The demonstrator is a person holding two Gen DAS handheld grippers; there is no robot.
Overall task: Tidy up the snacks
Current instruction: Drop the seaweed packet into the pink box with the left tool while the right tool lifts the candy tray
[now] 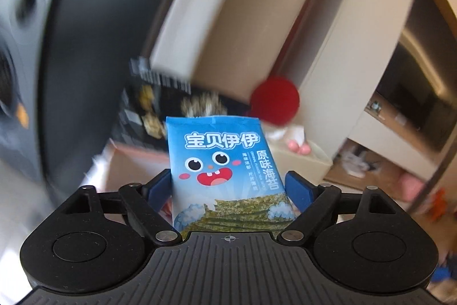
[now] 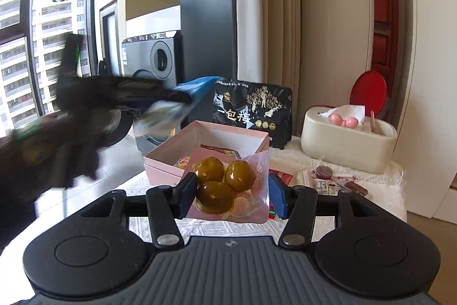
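Note:
My left gripper (image 1: 227, 185) is shut on a blue seaweed snack packet (image 1: 222, 162) with a cartoon face, held upright in the air over the pink box (image 1: 131, 162). In the right wrist view the left gripper (image 2: 182, 102) shows blurred at the left with the blue packet (image 2: 197, 86) above the box's far left corner. My right gripper (image 2: 231, 190) is shut on a clear pouch of three green plums (image 2: 225, 185), held just in front of the open pink box (image 2: 171, 162), which holds a few small snacks.
A black snack bag (image 2: 254, 107) stands behind the box. A cream tissue holder (image 2: 348, 142) and a red round lid (image 2: 368, 93) are at the right. Small wrapped snacks (image 2: 337, 182) lie on the white cloth (image 2: 371, 199). A washing machine (image 2: 154, 62) stands at the back left.

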